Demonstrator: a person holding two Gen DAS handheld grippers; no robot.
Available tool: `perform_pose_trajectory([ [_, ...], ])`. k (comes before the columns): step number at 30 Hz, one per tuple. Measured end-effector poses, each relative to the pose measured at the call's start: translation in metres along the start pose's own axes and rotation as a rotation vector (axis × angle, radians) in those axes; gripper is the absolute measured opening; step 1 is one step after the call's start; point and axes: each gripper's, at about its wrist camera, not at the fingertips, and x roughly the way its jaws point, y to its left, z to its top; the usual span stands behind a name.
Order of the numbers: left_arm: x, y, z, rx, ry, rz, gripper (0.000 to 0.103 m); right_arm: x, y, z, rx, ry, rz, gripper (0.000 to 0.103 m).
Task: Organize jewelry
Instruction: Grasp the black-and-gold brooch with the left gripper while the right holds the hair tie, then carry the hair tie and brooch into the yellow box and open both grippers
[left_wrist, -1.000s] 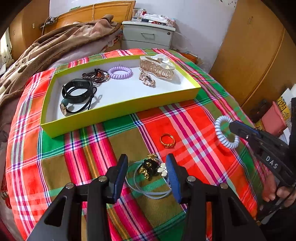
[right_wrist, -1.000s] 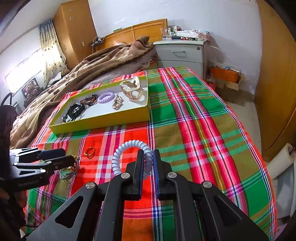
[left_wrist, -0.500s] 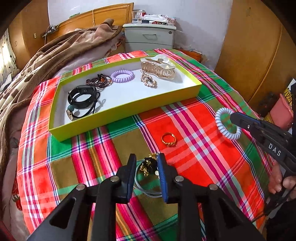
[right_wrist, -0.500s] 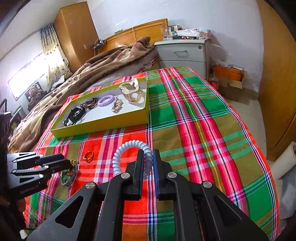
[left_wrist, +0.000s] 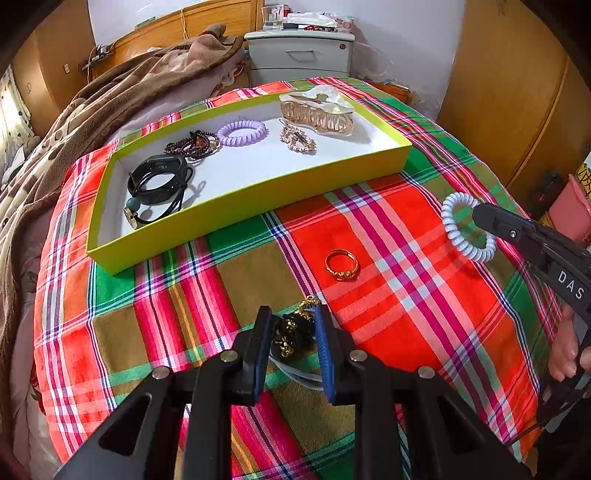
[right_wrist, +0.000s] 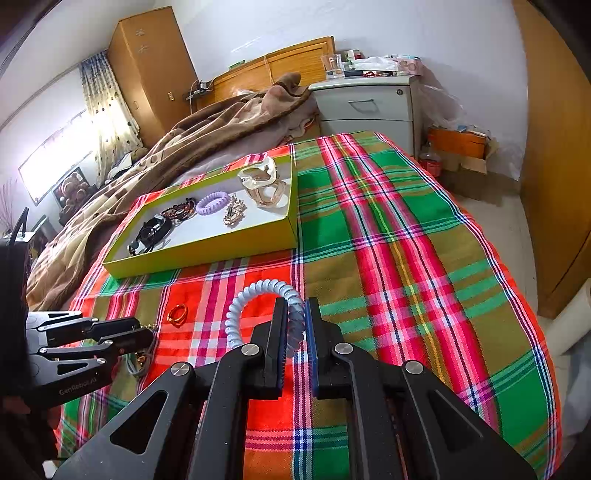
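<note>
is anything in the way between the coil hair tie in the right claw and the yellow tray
Nothing visible blocks it. The right claw is shut on the pale blue coil hair tie, and only bare plaid cloth lies between it and the yellow tray's near wall. The gold ring lies off to the left, outside that line.

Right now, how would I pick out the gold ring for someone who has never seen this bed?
Start at the yellow-green tray on the plaid cloth, then drop to the red patch of cloth in front of its near wall. The gold ring lies there alone, outside the tray. It is a plain small metal band, unlike the pale blue coil hair tie to its right or the dark tangled piece nearer the camera.
</note>
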Motion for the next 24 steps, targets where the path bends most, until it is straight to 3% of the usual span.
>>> perform_pose_trajectory([
  [8, -0.004, 0.002, -0.001, -0.013, -0.014, -0.022, 0.02, -0.003, 0.003, 0.001, -0.002, -0.011, -0.01, 0.01],
  [24, -0.047, 0.024, 0.012, -0.11, -0.132, -0.13, 0.02, -0.019, 0.019, 0.014, -0.036, -0.057, -0.029, 0.01],
])
